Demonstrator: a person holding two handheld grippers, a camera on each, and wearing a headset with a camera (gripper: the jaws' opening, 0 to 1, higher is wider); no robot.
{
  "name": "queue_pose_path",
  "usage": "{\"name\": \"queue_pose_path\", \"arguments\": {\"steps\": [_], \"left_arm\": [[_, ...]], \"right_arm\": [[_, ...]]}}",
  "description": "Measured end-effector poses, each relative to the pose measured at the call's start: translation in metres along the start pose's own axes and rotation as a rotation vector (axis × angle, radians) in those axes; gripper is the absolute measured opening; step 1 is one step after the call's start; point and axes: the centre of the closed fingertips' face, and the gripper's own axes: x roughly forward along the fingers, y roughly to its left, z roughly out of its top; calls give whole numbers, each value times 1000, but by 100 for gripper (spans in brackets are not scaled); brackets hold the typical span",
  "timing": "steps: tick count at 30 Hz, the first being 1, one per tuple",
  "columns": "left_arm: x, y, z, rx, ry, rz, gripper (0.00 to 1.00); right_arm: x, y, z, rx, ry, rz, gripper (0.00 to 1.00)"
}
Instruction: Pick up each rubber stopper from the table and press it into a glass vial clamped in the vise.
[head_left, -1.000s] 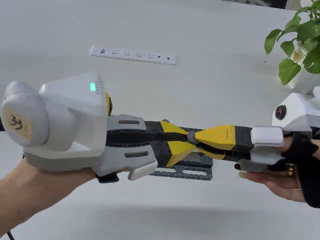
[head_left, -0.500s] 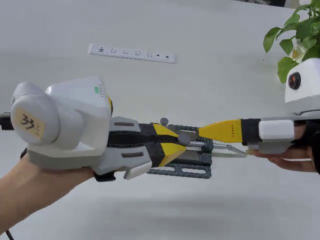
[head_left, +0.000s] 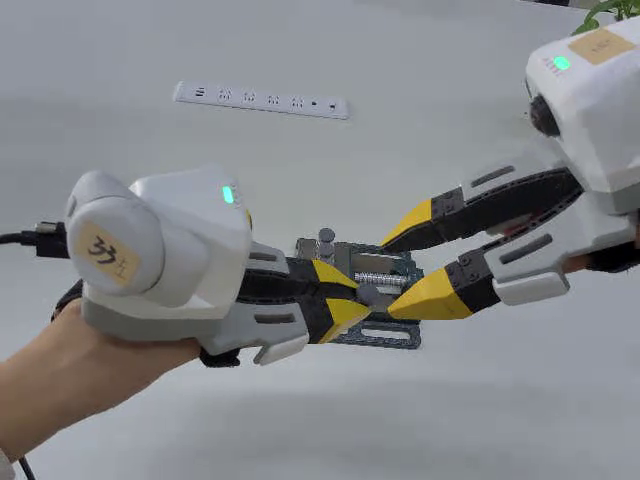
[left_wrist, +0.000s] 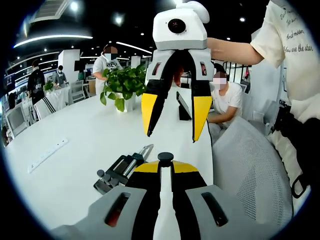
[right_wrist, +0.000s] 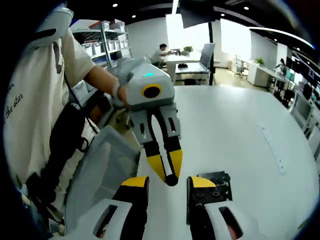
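Note:
My left gripper reaches in from the left, shut on a grey rubber stopper at its yellow tips. In the left gripper view the stopper sits at the tip of the left gripper. My right gripper comes down from the upper right, open, its jaws spread above and below the stopper without touching it. Under both lies the dark vise; a grey-capped vial stands up from its far side. In the right gripper view the right gripper faces the left gripper tip to tip.
A white power strip lies farther back on the white table. A potted plant stands at the far right corner. In the left gripper view people sit and stand around the table beyond the vise.
The right gripper, tip to tip with the left at the stopper a second ago, has drawn back, risen and opened wide. The left gripper keeps the stopper over the vise.

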Motion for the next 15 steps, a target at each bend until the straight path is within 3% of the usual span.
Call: {"name": "queue_pose_path", "arguments": {"steps": [3, 6, 15], "left_arm": [[1, -2, -2, 6, 12, -12, 3], [3, -3, -2, 7, 18, -19, 3], [5, -12, -6, 14, 40, -51, 3]], "right_arm": [[4, 2, -8, -115, 90, 4, 22], [10, 8, -13, -160, 155, 26, 20], [15, 2, -25, -190, 185, 43, 15]]}}
